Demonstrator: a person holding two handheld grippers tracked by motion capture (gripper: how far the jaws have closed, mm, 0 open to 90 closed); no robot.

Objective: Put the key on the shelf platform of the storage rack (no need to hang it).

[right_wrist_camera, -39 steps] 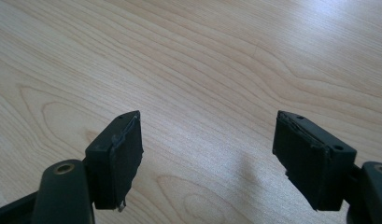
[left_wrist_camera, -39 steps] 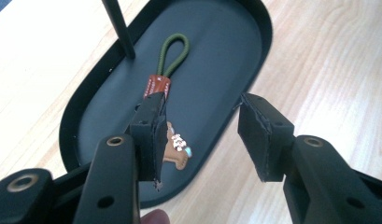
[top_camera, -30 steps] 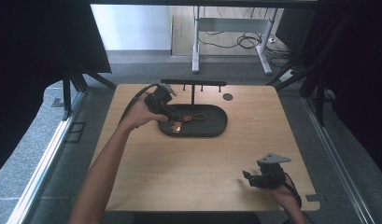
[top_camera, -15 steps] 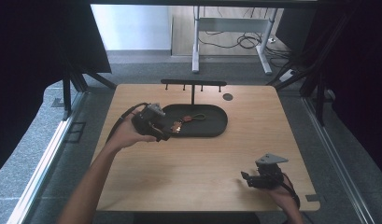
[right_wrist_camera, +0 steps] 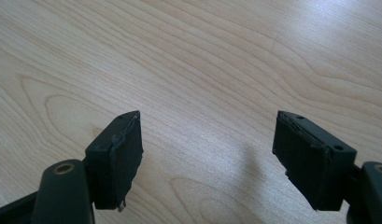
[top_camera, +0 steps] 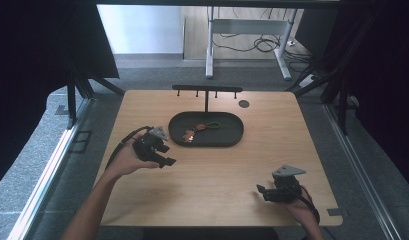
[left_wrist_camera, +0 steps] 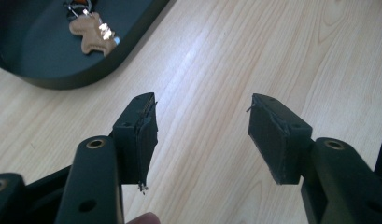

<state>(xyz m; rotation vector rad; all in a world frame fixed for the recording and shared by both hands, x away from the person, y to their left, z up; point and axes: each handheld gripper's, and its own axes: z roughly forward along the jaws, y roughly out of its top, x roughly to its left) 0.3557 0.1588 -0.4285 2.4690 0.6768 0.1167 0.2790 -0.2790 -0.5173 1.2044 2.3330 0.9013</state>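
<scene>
One keyring (top_camera: 196,131) with a tan leather charm lies in the oval black tray (top_camera: 232,141) at the table's (top_camera: 292,130) twelve o'clock, its ring end cut off in the left gripper view. Two grippers: left gripper (top_camera: 162,150) at nine o'clock, right gripper (top_camera: 262,192) at five, both with jaws apart, empty.

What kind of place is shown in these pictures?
Probably a lab or office set up for recording: a light wooden table walled in by black curtains, grey carpet floor, and a white desk frame with loose cables beyond.
</scene>
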